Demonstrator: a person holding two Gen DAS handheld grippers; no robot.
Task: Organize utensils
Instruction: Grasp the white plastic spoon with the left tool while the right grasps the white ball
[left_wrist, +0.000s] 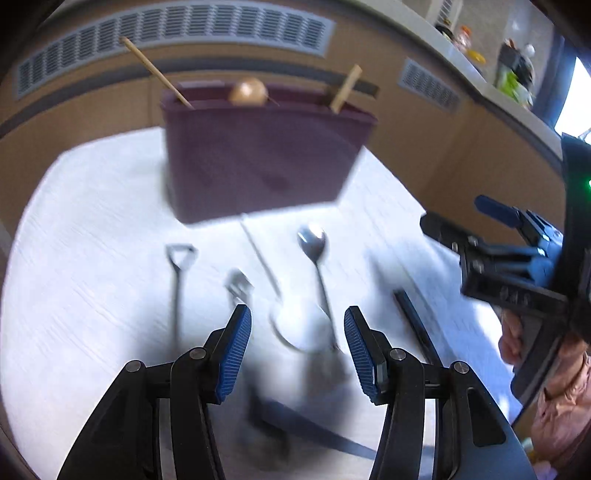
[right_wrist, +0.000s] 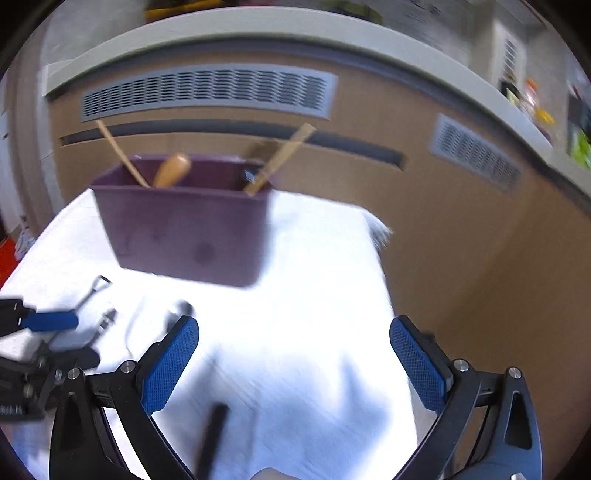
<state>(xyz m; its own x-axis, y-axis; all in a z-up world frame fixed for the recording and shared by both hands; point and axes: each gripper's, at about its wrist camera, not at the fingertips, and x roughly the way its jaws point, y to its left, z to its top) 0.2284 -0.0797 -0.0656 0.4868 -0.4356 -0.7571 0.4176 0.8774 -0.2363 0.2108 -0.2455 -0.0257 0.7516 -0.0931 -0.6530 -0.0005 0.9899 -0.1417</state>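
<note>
Three wooden utensils (right_wrist: 171, 170) in maroon bin (right_wrist: 192, 236)

Each black claw (left_wrist: 297, 345) has ribbed blue pads (left_wrist: 236, 350), silver pivot screws and a pink sleeve (left_wrist: 565, 410) behind.

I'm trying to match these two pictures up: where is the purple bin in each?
Left wrist view: the purple bin stands upper centre, beyond the utensils.
Right wrist view: the purple bin stands left of centre, in the upper half.
Shared landmark: the long grey vent on the brown wall behind it.
</note>
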